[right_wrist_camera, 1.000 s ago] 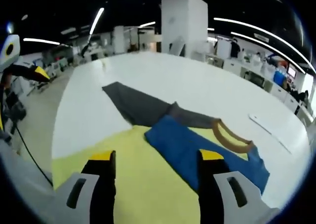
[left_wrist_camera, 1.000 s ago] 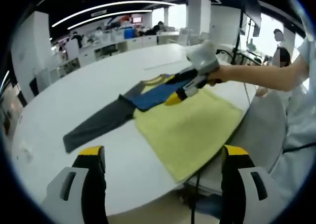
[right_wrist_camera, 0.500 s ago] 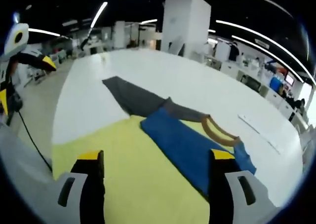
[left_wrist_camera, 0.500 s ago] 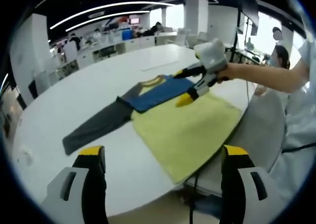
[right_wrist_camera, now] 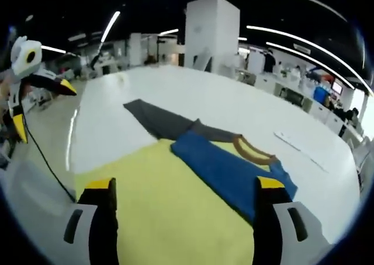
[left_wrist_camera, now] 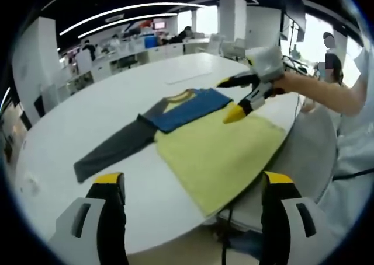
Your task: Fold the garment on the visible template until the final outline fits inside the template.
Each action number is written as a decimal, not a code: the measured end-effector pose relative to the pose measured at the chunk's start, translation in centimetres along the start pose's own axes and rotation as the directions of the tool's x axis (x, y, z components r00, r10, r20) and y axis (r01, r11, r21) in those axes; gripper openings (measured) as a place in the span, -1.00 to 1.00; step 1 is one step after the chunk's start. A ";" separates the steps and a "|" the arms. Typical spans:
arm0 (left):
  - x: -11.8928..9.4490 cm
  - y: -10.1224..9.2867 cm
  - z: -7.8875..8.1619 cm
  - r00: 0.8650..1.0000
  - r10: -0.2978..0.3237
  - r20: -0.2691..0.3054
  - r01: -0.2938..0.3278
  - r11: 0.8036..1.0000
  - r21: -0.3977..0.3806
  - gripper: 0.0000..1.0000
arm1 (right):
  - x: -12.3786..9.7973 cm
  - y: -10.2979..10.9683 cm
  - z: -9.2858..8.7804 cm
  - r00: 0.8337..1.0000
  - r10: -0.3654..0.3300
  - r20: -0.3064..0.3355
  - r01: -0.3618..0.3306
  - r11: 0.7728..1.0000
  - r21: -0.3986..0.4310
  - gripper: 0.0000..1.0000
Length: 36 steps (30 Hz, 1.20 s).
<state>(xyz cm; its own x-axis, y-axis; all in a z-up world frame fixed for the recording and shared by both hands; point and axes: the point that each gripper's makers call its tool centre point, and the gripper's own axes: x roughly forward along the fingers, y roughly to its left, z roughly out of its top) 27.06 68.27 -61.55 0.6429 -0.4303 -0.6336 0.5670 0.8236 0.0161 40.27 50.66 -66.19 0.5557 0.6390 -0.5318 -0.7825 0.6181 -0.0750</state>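
A large white table (left_wrist_camera: 87, 119) is seen, bearing a yellow template (left_wrist_camera: 219, 151) at its near edge. A blue and grey garment (left_wrist_camera: 175, 110) is laid partly over the template, one grey sleeve stretched onto bare table. The right gripper (left_wrist_camera: 234, 98) is held open above the template, empty. The left gripper (left_wrist_camera: 193, 186) is spread wide, gripping nothing.

1. The left gripper view looked from off the near edge of the white surface (left_wrist_camera: 87, 119), set well back and above it, taking in the yellow template (left_wrist_camera: 219, 154) and the garment (left_wrist_camera: 169, 110) whole.
2. The right gripper view sat closer, low over the template (right_wrist_camera: 169, 206), facing across the garment (right_wrist_camera: 228, 168) toward the office.
3. Both views shared surface (right_wrist_camera: 234, 107), template and garment; each caught the other's tongs: right tongs (left_wrist_camera: 234, 98), left tongs (right_wrist_camera: 41, 107).
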 end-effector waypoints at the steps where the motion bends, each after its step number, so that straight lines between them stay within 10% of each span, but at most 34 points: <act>1: 0.0 -0.1 0.0 1.000 -0.001 0.001 0.001 1.000 -0.001 0.88 | -0.5 0.2 0.1 1.000 0.007 0.009 -0.007 1.000 0.007 0.94; 36: 1.3 1.0 1.0 0.999 -0.042 0.001 0.042 0.998 0.035 0.90 | -11.1 3.3 1.6 0.997 -0.032 0.064 0.032 0.999 0.000 0.99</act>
<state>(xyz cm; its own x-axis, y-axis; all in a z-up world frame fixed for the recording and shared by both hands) 28.95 68.17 -61.62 0.6190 -0.4648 -0.6331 0.6113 0.7912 0.0168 32.01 46.32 -59.21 0.5976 0.6468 -0.4739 -0.7640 0.6386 -0.0919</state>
